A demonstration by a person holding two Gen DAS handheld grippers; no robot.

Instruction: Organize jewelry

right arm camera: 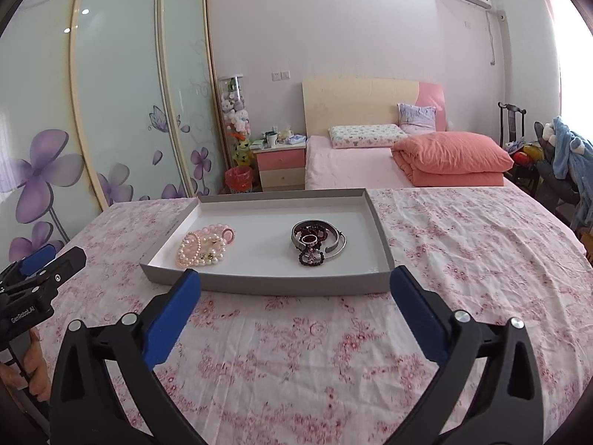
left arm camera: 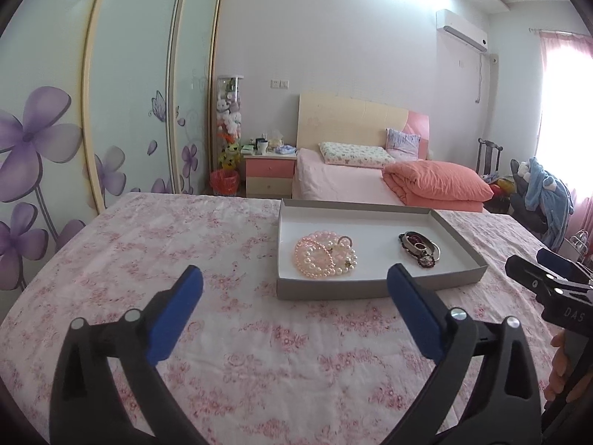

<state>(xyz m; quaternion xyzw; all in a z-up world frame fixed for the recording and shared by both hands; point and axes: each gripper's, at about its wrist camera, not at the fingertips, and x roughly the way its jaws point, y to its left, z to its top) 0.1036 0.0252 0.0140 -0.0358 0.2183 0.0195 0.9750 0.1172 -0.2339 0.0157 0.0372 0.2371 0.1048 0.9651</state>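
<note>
A shallow grey box tray (left arm camera: 374, 288) (right arm camera: 267, 284) with a white floor sits on the floral cloth. In its left part lies a pile of pink and white pearl bracelets (left arm camera: 325, 254) (right arm camera: 204, 247). In its right part lies a pile of dark bead bracelets with silver bangles and a ring (left arm camera: 420, 247) (right arm camera: 318, 241). My left gripper (left arm camera: 294, 278) is open and empty, in front of the tray's near left. My right gripper (right arm camera: 295, 282) is open and empty, in front of the tray's near wall. Each gripper shows at the edge of the other's view (left arm camera: 548, 282) (right arm camera: 40, 270).
The table is covered by a pink floral cloth (left arm camera: 148, 244) (right arm camera: 481, 259). Behind it stand a bed with an orange quilt (left arm camera: 437, 185) (right arm camera: 452, 163), a pink nightstand (left arm camera: 270, 172), a wardrobe with sliding doors (left arm camera: 122, 111) and a chair with blue clothes (right arm camera: 570, 155).
</note>
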